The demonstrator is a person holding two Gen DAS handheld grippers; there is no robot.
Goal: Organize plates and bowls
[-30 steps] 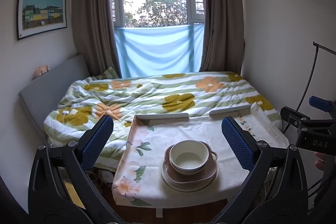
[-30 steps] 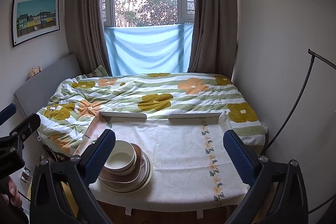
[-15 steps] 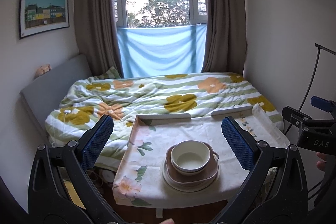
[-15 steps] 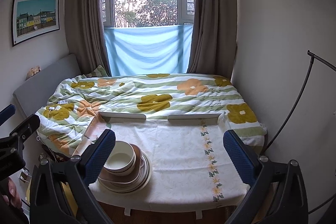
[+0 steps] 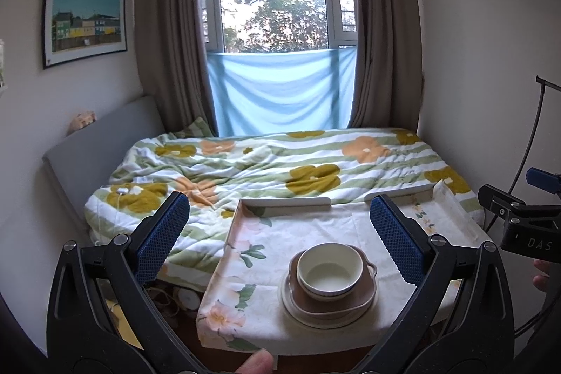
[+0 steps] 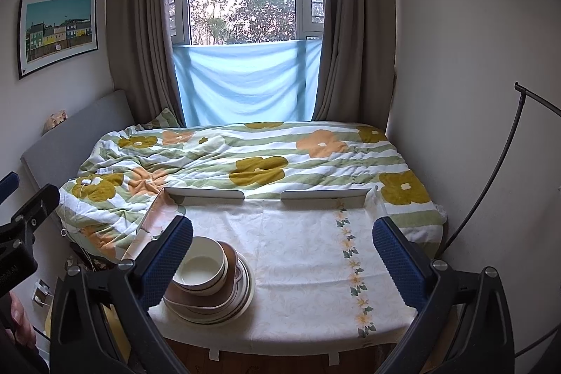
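Bowls and plates sit in one stack (image 5: 329,290) on the table (image 5: 252,269), near its front edge, seen whole from the left wrist: a cream bowl (image 5: 329,272) nests in a brown handled dish (image 5: 364,295) on a pale plate (image 5: 298,314). The left gripper (image 5: 280,240) hangs above with its fingers spread wide and empty, and a fingertip (image 5: 256,363) pokes in at the bottom edge. From the right wrist, the right gripper (image 6: 282,255) is likewise wide apart, holding nothing; its left finger (image 6: 168,262) hides part of the stack (image 6: 210,290), yet several plate rims show there.
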